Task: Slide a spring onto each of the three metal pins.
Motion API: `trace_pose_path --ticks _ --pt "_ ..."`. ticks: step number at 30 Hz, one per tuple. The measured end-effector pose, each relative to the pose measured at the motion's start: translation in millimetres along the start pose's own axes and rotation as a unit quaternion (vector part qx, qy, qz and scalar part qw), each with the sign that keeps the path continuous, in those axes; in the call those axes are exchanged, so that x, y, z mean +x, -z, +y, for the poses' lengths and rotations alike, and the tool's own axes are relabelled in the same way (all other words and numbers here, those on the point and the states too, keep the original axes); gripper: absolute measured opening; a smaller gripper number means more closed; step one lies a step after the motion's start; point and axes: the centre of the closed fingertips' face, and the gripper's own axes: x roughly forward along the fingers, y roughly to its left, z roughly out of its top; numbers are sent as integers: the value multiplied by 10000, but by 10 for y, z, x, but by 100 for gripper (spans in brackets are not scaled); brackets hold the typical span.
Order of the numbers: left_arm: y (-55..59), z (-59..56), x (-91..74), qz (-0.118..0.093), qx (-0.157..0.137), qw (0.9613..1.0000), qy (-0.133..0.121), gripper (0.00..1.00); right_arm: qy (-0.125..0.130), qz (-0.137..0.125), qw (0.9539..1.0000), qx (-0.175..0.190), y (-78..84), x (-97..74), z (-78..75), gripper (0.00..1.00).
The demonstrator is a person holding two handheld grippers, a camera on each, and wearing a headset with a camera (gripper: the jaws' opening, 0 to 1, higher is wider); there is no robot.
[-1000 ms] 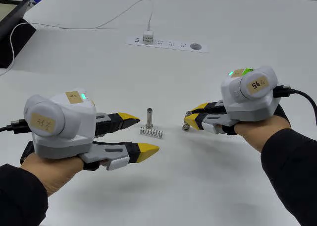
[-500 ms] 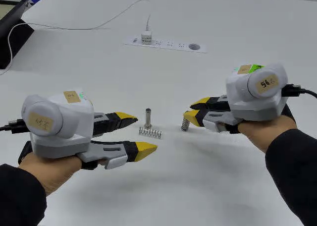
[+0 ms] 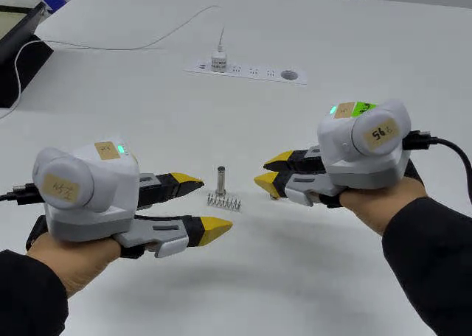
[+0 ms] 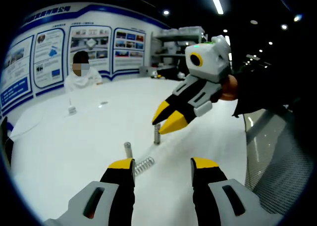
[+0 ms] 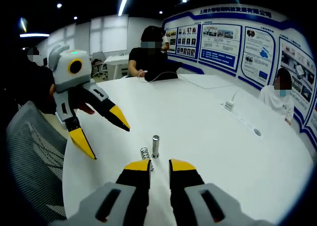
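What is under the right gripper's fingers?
A spring-covered pin stands on the table beneath the right gripper. Its top is covered by the yellow fingers.

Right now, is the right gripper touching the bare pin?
Apart. The head view shows white table between the right gripper tips and the bare pin.

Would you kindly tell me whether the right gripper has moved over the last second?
Yes. The right gripper has shifted left in the head view, closing on the upright pin, which stays put.
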Motion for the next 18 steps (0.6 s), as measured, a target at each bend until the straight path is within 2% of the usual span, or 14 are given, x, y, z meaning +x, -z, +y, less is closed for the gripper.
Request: trace_pose_path --ticks 9,18 --pt "12 9 1 23 -11 10000 -7 46 -251 303 9992 -12 180 231 125 15" --pt "37 8 6 46 -25 10000 -15 45 -302 529 9981 -91 306 405 164 15"
